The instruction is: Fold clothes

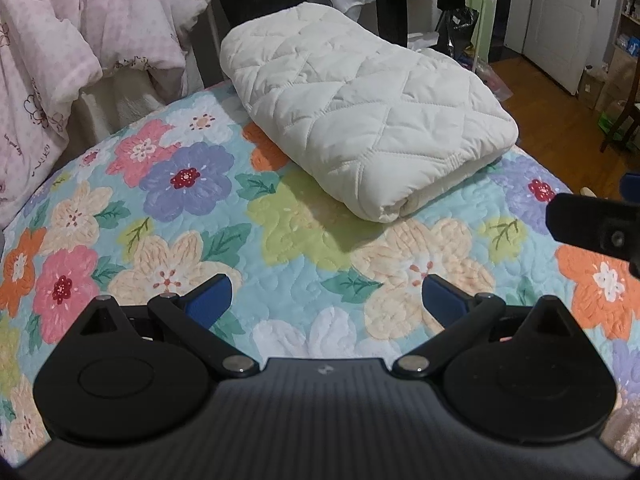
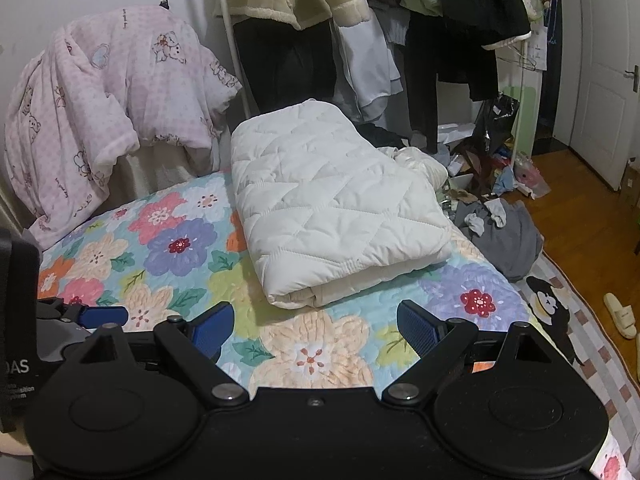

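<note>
A white quilted pad (image 1: 360,108) lies folded into a thick rectangle on the flowered bedspread (image 1: 168,200). It also shows in the right wrist view (image 2: 336,208), ahead of both grippers. My left gripper (image 1: 326,300) is open and empty, hovering over the bedspread in front of the pad. My right gripper (image 2: 316,328) is open and empty too, a little short of the pad's near folded edge. The right gripper's body shows at the right edge of the left wrist view (image 1: 596,228). The left gripper shows at the left edge of the right wrist view (image 2: 80,316).
A pink teddy-print quilt (image 2: 104,112) is heaped at the bed's head on the left. Coats hang on a rack (image 2: 360,20) behind the bed. Grey clothes (image 2: 508,236) and clutter lie on the wooden floor (image 2: 580,220) to the right, with a slipper (image 2: 620,314) and a white door (image 2: 604,80).
</note>
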